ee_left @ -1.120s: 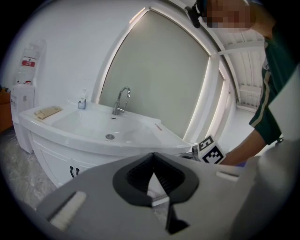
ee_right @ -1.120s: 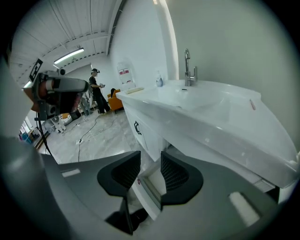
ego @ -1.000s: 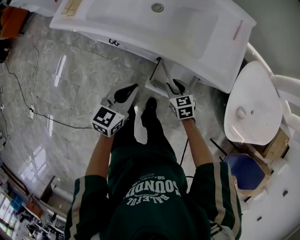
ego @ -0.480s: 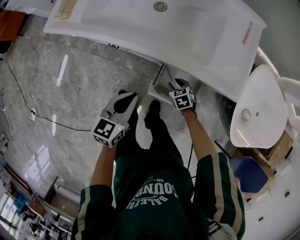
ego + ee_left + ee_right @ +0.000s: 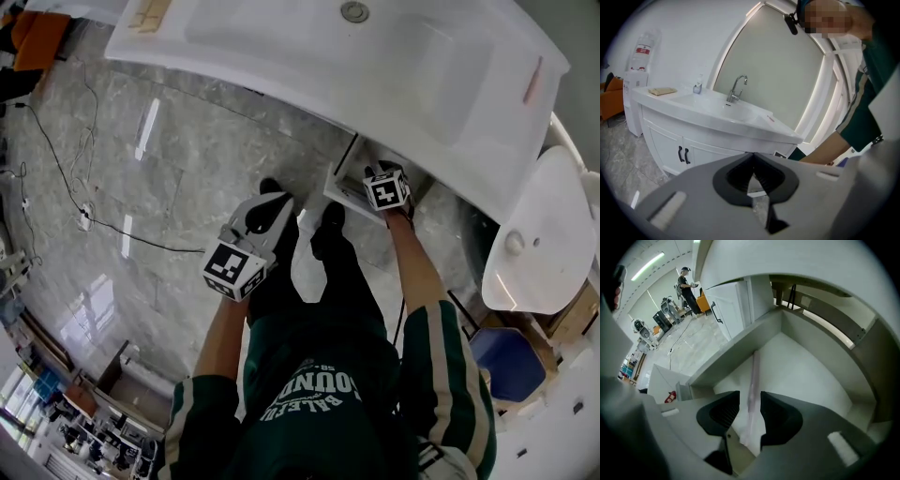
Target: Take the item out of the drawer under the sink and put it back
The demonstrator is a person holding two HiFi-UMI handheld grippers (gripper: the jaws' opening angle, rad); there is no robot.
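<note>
The drawer (image 5: 349,184) under the white sink (image 5: 441,75) stands pulled out. A thin pale pink item (image 5: 753,371) lies lengthwise on the drawer floor (image 5: 806,366). My right gripper (image 5: 749,397) points steeply down into the drawer. Its jaws have just been opening and stand wide, with the near end of the item in the gap and the pads off it. In the head view the right gripper (image 5: 375,172) reaches over the drawer's front. My left gripper (image 5: 265,208) hangs beside the person's leg, away from the drawer. The left gripper (image 5: 751,161) is shut on nothing.
Cabinet doors with black handles (image 5: 683,154) sit left of the drawer. A faucet (image 5: 737,89) rises behind the basin. A pink stick (image 5: 532,80) lies on the sink top. A toilet (image 5: 530,253) and a blue bin (image 5: 511,361) stand right. A cable (image 5: 94,216) crosses the marble floor.
The right gripper has dropped from in front of the drawer down into it. The left gripper has sunk a little beside the leg.
</note>
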